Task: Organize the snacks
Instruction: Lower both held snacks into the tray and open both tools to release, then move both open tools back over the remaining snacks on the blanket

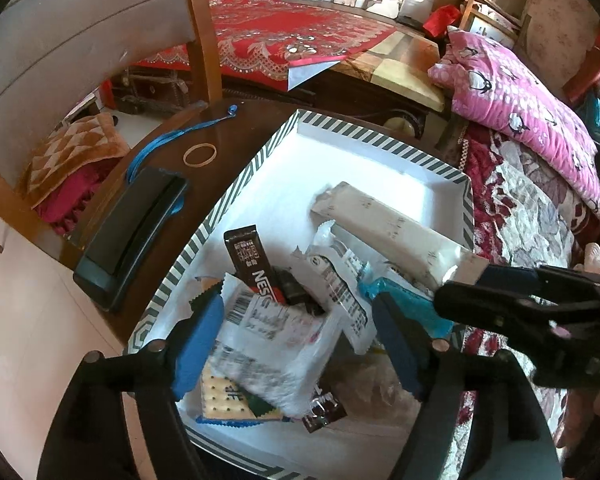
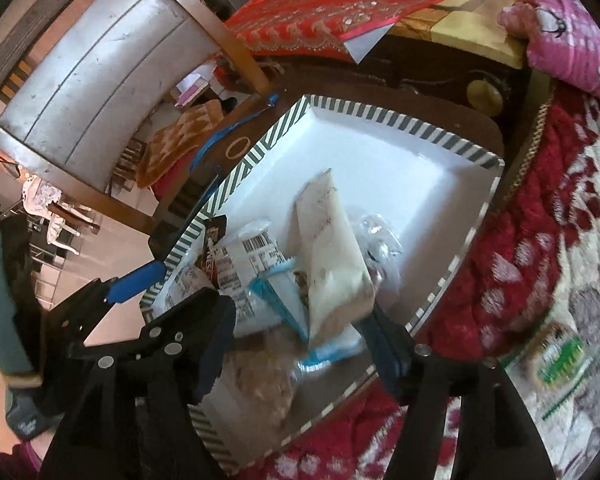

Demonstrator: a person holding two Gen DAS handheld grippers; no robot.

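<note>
A striped-rimmed tray (image 1: 260, 160) on a dark table (image 1: 220, 120) holds snack packets heaped at its near end. The left gripper (image 1: 296, 344) stands open over a white packet (image 1: 272, 344); a long cream packet (image 1: 388, 228) lies toward the tray's right edge

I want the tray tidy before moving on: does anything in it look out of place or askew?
The snacks sit in a loose heap at the near end of the striped tray. The long cream packet lies slanted over other wrappers, and the dark Nescafe stick pokes up at an angle. The far end is bare.
</note>
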